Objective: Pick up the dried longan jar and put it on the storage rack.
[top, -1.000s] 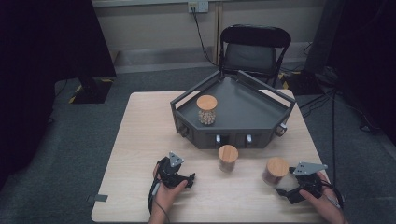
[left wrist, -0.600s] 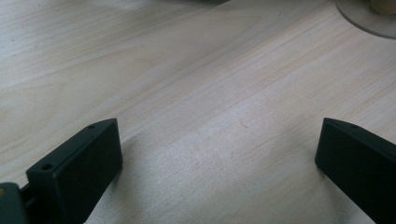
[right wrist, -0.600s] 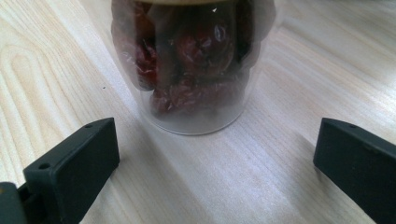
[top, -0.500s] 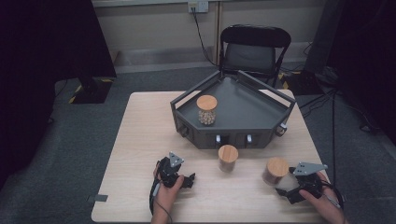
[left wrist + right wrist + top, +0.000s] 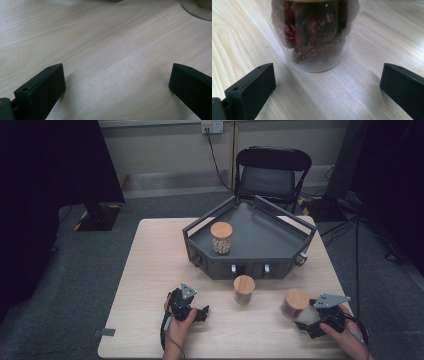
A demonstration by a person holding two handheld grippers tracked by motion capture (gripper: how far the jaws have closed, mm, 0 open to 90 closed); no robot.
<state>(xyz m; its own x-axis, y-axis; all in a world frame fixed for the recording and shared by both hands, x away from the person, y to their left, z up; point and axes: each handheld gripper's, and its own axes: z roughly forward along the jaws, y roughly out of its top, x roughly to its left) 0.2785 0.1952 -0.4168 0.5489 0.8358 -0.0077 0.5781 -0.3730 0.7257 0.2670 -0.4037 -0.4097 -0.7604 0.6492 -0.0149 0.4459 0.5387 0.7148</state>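
Three glass jars with wooden lids are in the high view. One jar holding pale round pieces stands inside the dark grey tray. A second jar stands on the table just in front of the tray. The third jar, full of dark red dried fruit, stands at the front right. My right gripper is open, low on the table, with that jar just ahead of its jaws and untouched. My left gripper is open over bare wood, left of the middle jar.
The light wooden table has free room along its left side. A black folding chair stands behind the table. Cables run across the grey floor at the right.
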